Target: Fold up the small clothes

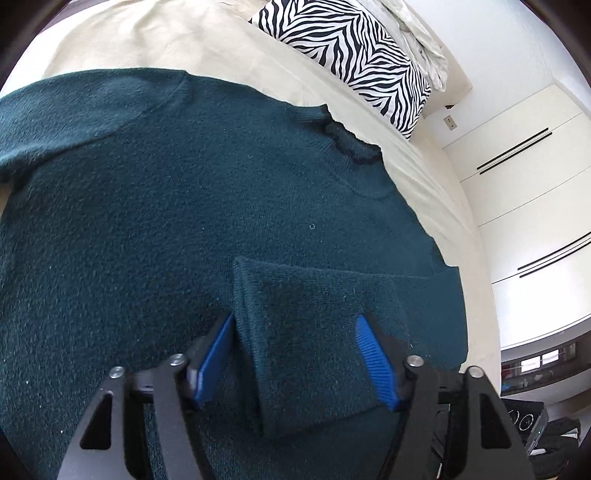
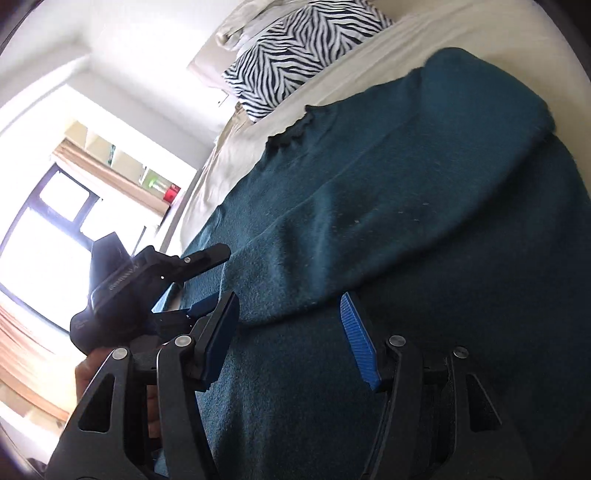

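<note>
left tongs (image 1: 295, 354) gape apart astride the folded sleeve (image 1: 314, 332) lying crosswise on the sweater (image 1: 147, 221) – right tongs (image 2: 291, 336) apart too, over the other sleeve – all spread on the bed (image 1: 147, 37).

A bed (image 1: 155, 33) covered by a cream sheet. A dark teal sweater (image 1: 184, 192) lies spread flat on it, one sleeve folded over its body. A zebra-striped pillow (image 1: 343, 55) rests on the bed beyond the sweater's neckline, beside rumpled white bedding (image 1: 417, 40).

Sweater (image 1: 184, 221) runs off-frame left and below — hem perhaps hidden.
</note>
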`<state>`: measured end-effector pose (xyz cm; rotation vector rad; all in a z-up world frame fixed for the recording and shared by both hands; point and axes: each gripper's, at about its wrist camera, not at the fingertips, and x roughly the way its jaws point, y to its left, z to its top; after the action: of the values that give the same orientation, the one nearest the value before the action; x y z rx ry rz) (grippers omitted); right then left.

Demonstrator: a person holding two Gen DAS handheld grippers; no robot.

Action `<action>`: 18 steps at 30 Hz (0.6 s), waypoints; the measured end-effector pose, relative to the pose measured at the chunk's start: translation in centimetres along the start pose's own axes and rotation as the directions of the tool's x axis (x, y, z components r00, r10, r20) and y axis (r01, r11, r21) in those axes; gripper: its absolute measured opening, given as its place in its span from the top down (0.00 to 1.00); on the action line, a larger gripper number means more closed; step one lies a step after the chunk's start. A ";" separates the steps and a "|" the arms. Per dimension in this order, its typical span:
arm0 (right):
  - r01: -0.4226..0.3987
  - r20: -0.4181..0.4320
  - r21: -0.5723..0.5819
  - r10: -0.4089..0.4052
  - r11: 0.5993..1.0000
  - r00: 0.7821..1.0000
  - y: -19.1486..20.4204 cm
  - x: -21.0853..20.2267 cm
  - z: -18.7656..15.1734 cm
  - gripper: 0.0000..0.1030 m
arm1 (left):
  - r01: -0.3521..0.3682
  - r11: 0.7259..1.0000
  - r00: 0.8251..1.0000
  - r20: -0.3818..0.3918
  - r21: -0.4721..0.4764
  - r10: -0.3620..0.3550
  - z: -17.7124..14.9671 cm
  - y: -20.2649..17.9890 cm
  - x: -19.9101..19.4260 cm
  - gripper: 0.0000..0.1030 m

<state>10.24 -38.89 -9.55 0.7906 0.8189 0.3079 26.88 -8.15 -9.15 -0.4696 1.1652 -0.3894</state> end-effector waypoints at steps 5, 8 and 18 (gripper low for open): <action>-0.091 0.065 0.163 0.082 0.982 0.995 -4.1 -2.5 1.1 0.45 | -0.042 0.995 0.999 -0.016 0.088 0.043 1.1 -1.2 0.3 0.87; -0.132 0.105 0.249 0.109 0.959 0.988 -6.2 -3.5 1.7 0.45 | -0.056 0.989 0.997 0.062 0.137 0.048 2.7 -2.0 -0.8 0.87; -0.163 0.158 0.463 0.101 0.871 0.982 -9.8 -4.2 4.1 0.45 | -0.102 0.977 0.951 0.306 0.186 0.041 7.6 -1.5 -2.4 0.90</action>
<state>10.12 -49.89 -12.71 1.3203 0.7261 0.1734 33.09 -7.01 -4.05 -0.2965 0.8342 -0.3536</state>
